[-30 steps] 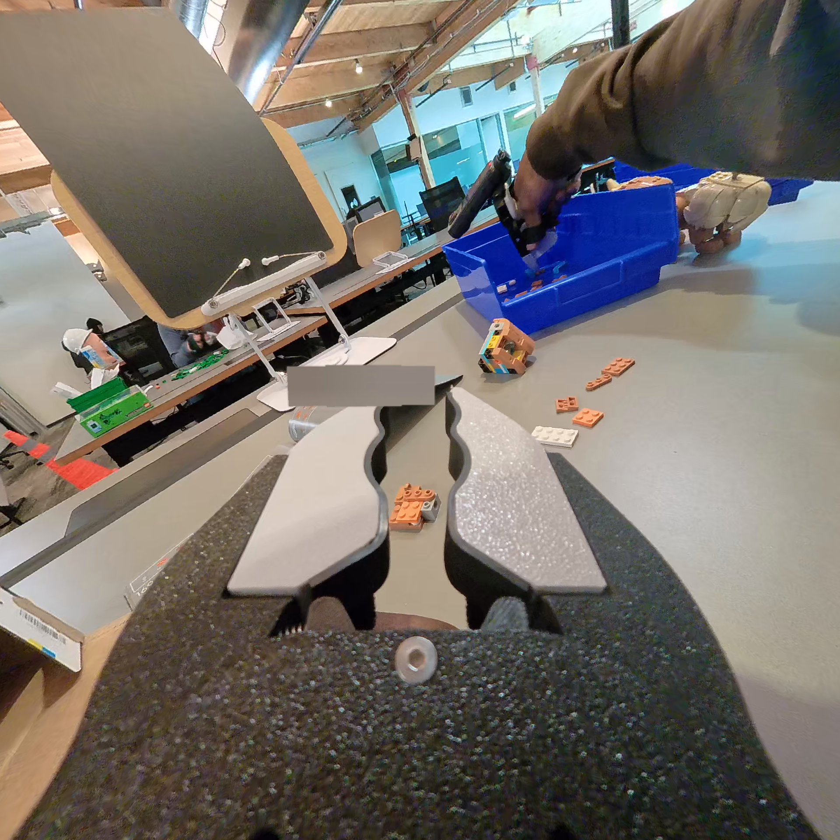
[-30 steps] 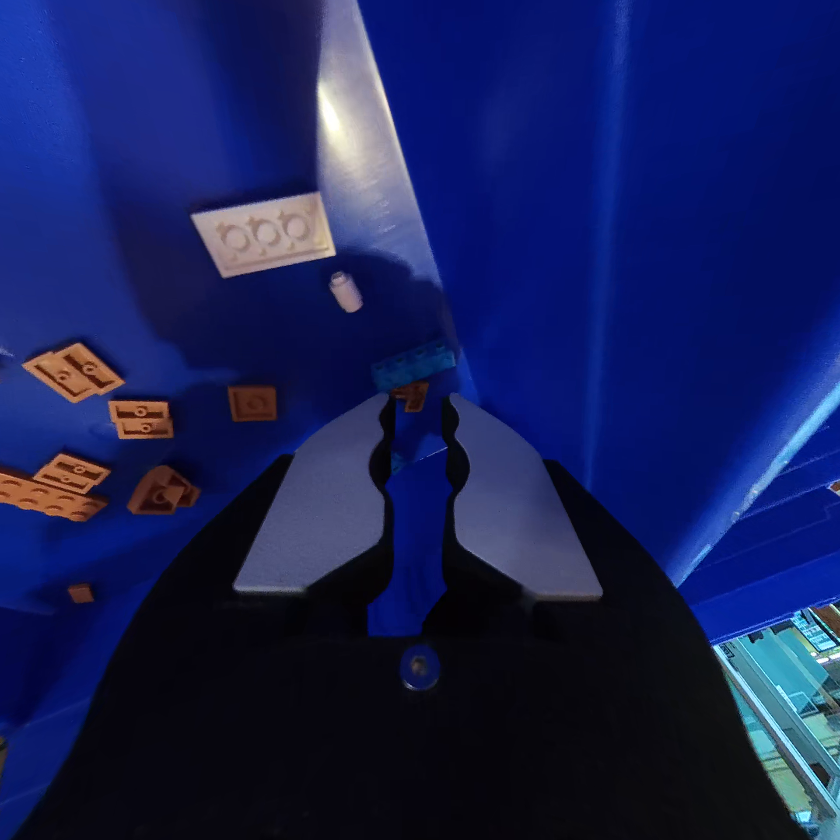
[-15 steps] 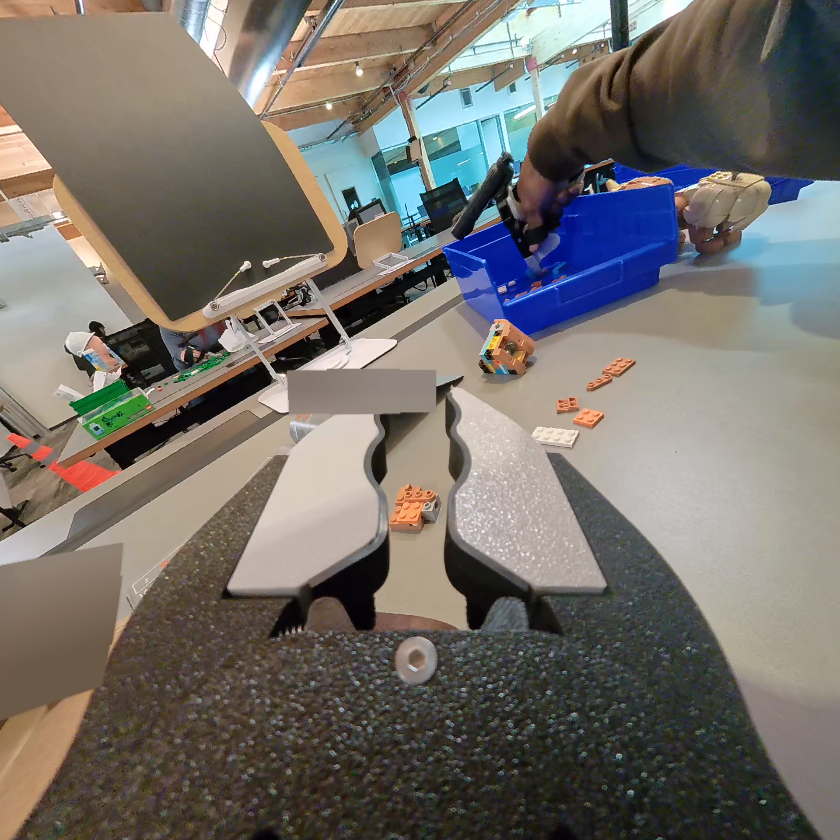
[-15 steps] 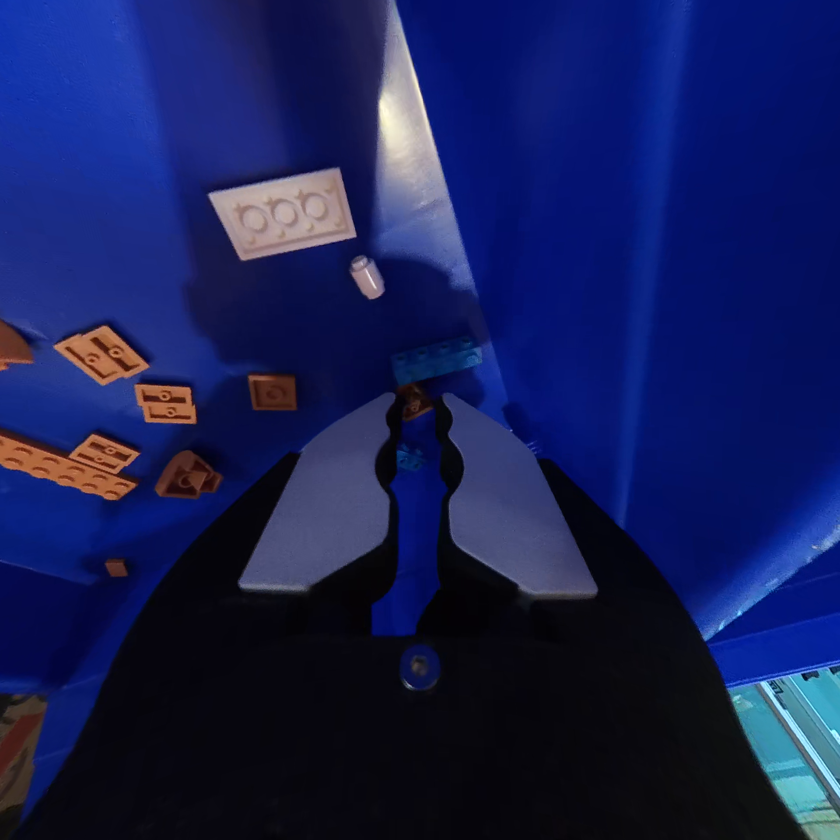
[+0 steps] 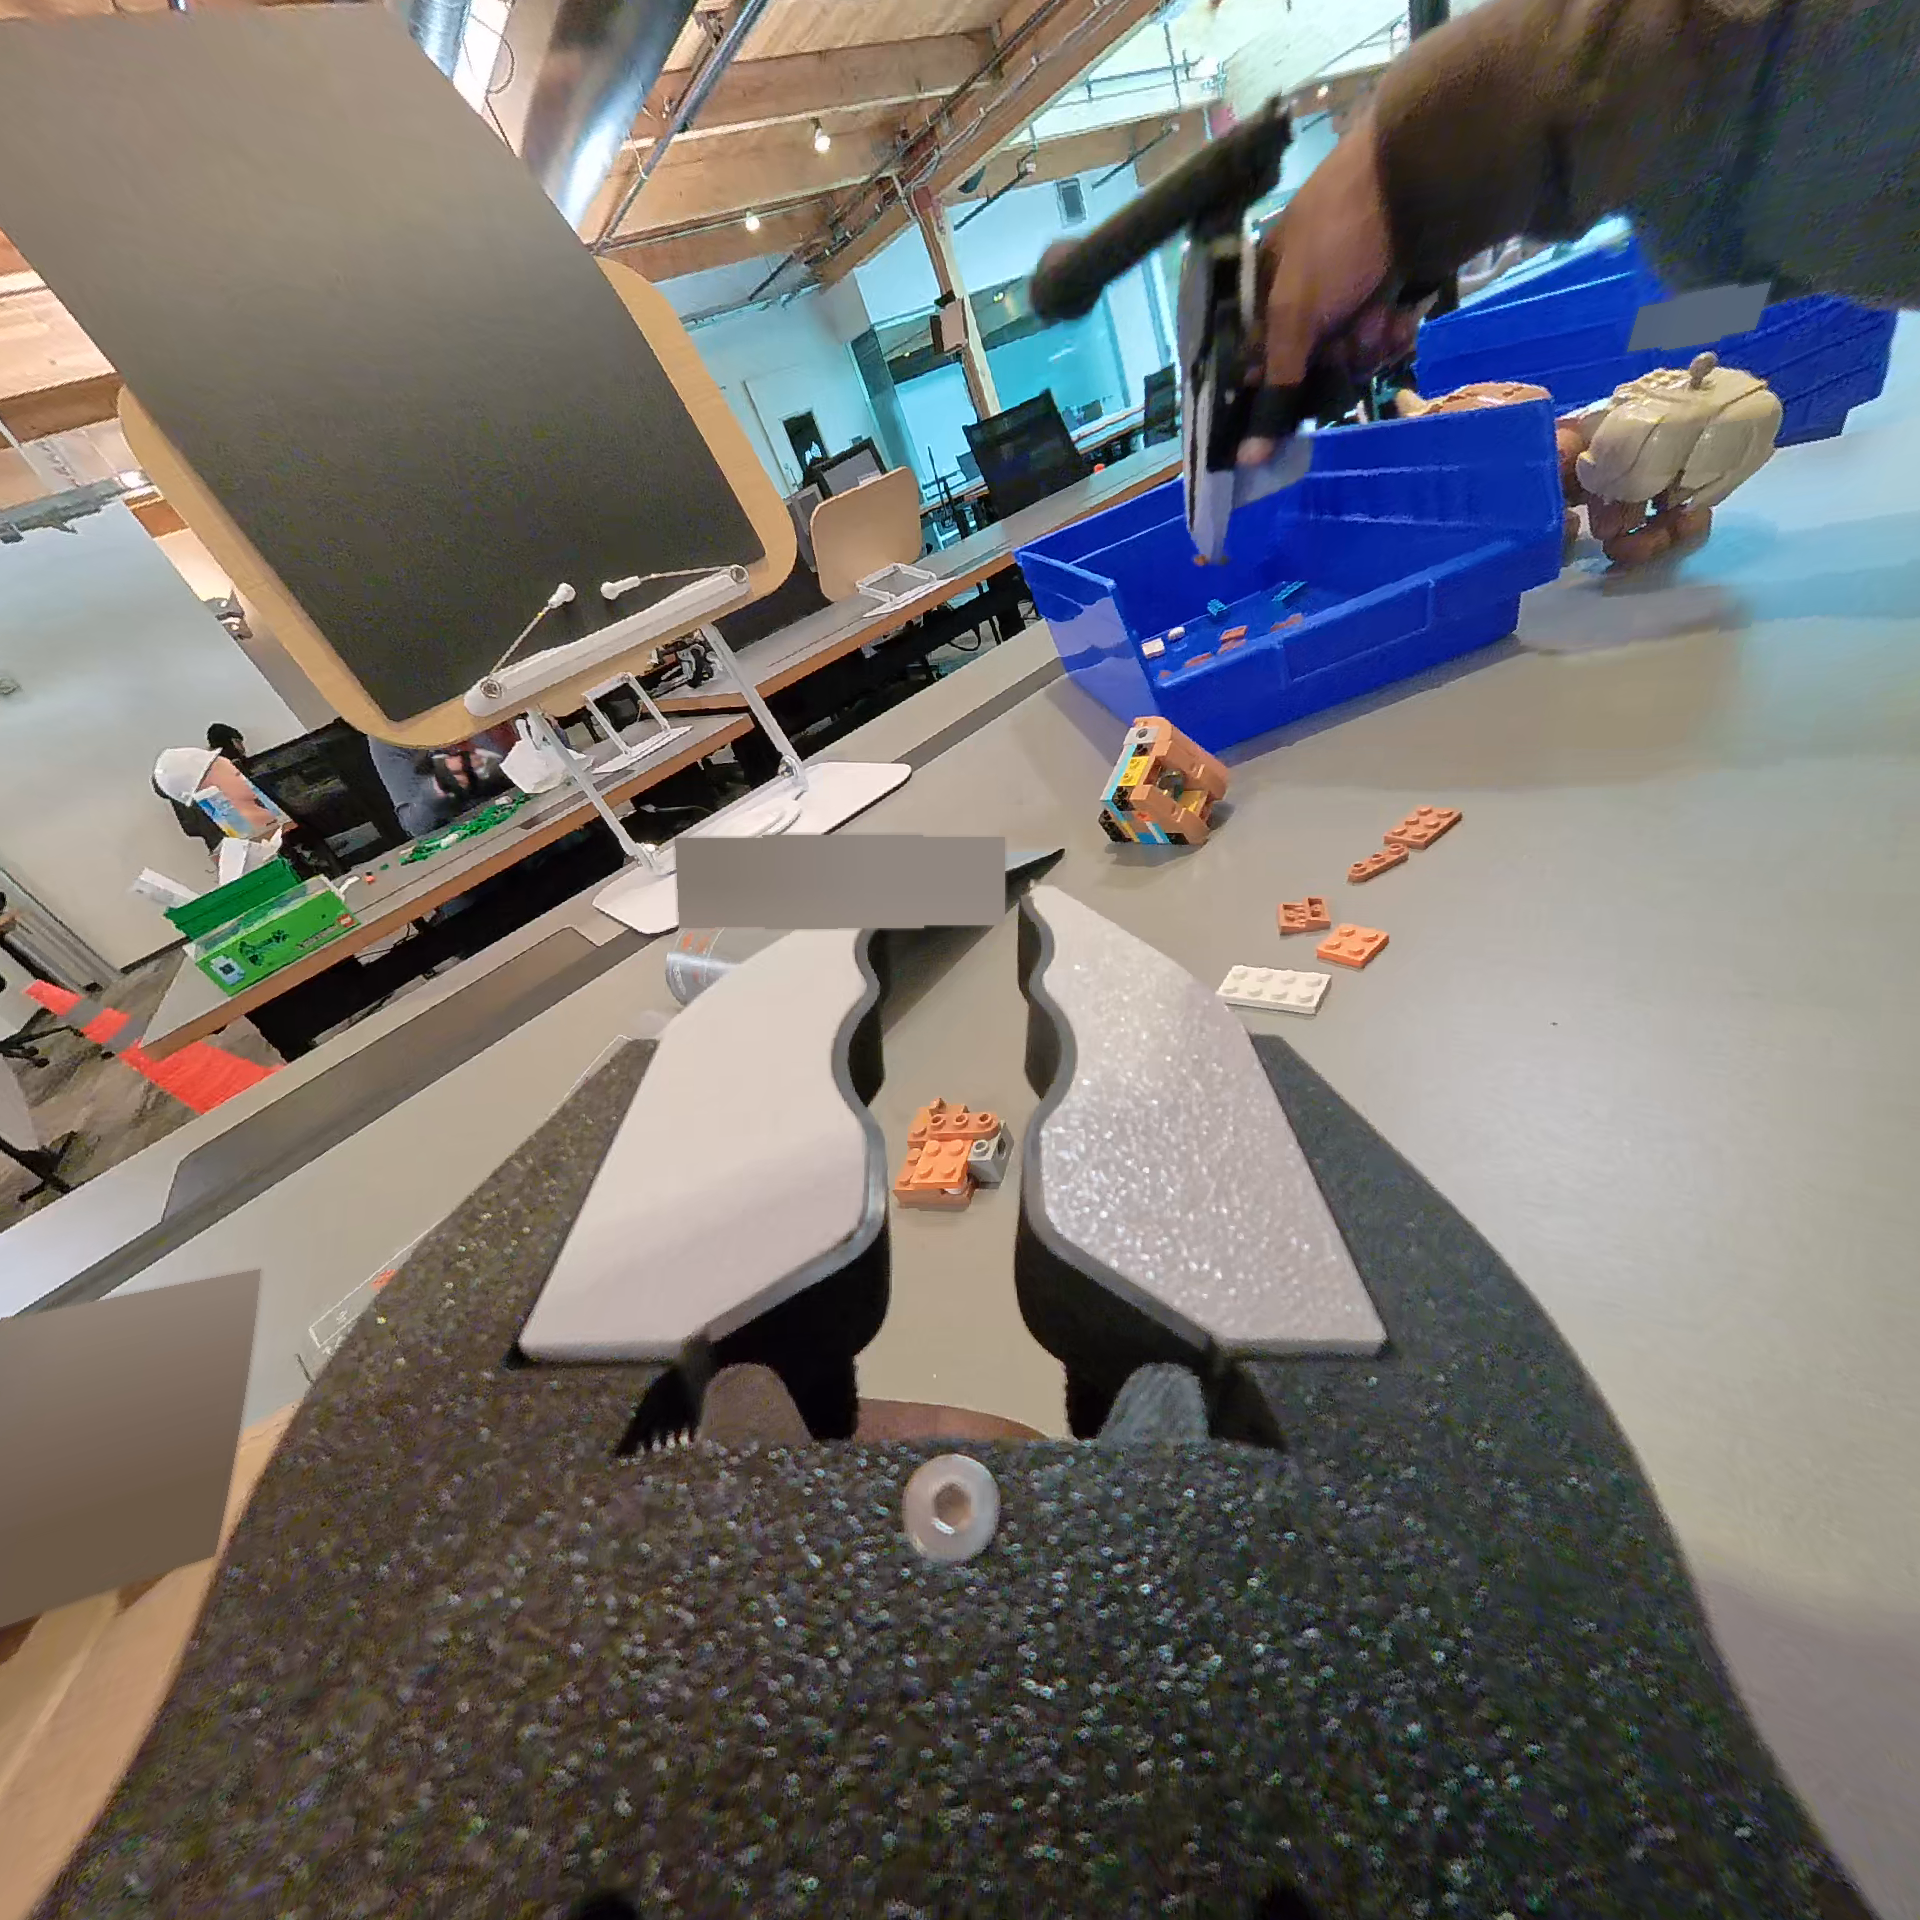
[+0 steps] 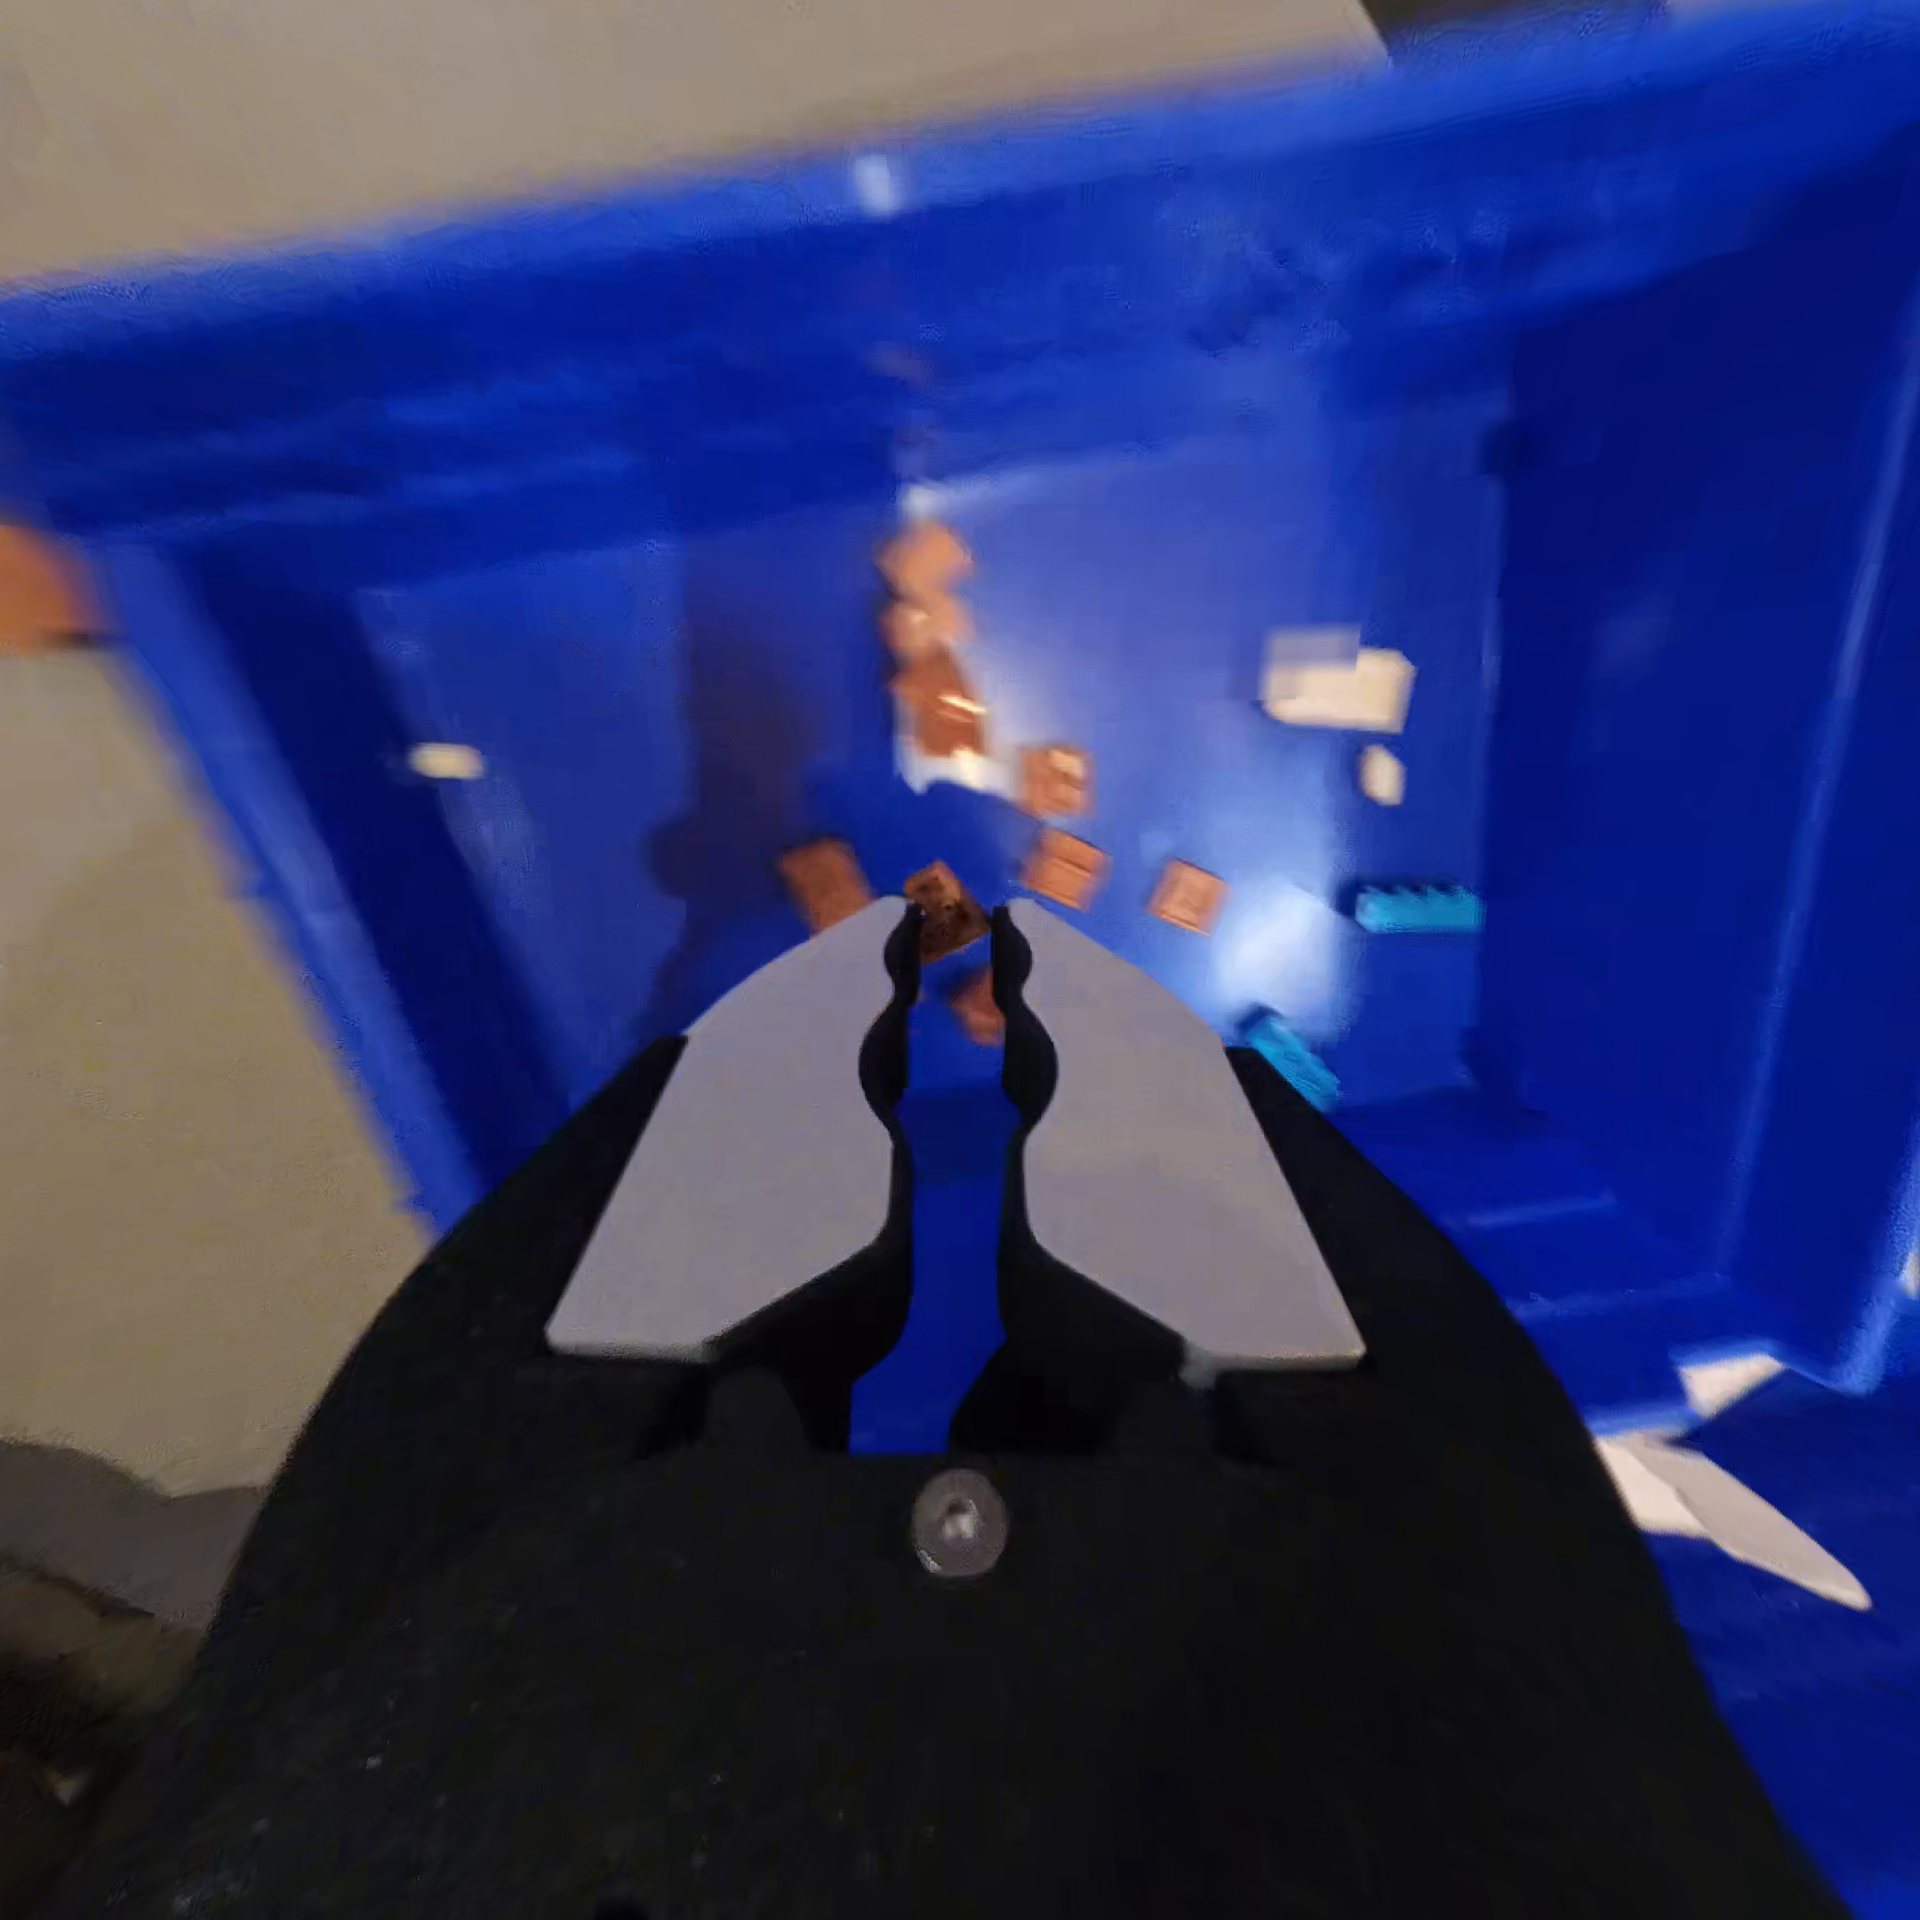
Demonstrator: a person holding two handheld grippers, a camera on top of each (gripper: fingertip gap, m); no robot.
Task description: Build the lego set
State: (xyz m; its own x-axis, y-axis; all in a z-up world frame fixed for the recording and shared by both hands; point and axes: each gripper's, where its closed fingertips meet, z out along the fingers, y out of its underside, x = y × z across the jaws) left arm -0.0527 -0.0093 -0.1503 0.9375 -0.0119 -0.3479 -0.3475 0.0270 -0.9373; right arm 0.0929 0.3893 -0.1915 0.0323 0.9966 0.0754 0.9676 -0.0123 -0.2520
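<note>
Right gripper [image 6: 948,914]: pinches small brown lego piece [image 6: 943,918] at fingertips, above open blue plastic bin [image 6: 665,343].
Left gripper [image 5: 948,935]: fingers spread, holding nothing, above grey table [image 5: 1558,1091].
Orange lego sub-assembly with grey brick [image 5: 951,1151]: on table between left fingers.
Bin contents: loose orange, white, light-blue pieces.

Grey table [image 5: 1558,1195] with blue bin [image 5: 1382,623], loose orange plates [image 5: 1351,945], white plate [image 5: 1275,988].

The right claw [image 6: 954,914], held in a sleeved hand [image 5: 1314,312] and tipped steeply downward, pinches what looks like a small brown piece [image 6: 943,923] at its very tips, while the left claw [image 5: 948,935] hovers low, jaws parted and empty.
</note>
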